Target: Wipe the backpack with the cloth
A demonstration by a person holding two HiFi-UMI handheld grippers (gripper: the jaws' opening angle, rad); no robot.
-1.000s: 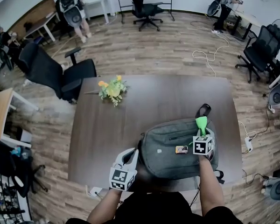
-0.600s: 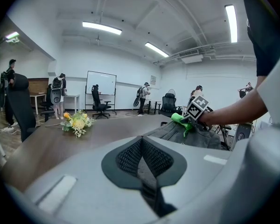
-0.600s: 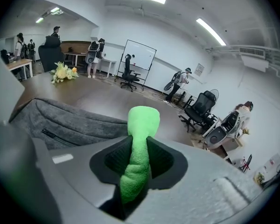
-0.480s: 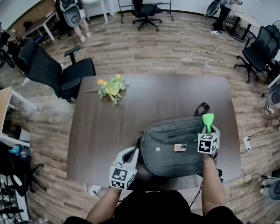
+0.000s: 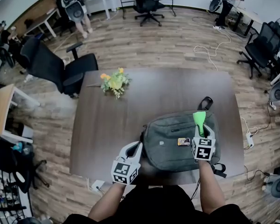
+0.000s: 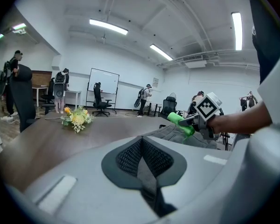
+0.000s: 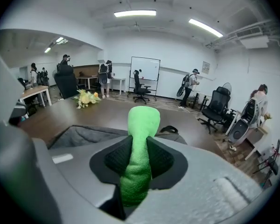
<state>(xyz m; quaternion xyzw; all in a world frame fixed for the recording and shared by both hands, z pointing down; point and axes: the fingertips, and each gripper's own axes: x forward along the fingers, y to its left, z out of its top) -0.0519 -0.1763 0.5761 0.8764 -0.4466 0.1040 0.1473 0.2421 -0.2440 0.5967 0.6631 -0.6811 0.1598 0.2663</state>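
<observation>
Green cloth (image 7: 139,162) is pinched in my right hand-held gripper (image 5: 201,131), left hand-held gripper (image 5: 134,149) clenched empty, so the unbraced backpack (image 5: 170,141) could slide.

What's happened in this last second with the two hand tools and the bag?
The right gripper, clamped on the rolled green cloth, slid slightly right over the grey fabric backpack, then back left. Nothing grabbed or released. The left gripper stayed shut and empty beside the backpack; the yellow flower bunch stayed put.

Backpack (image 5: 170,148) tag (image 5: 183,141) unreadable, cloth (image 5: 199,118) tail hidden by right tool (image 5: 201,132)
</observation>
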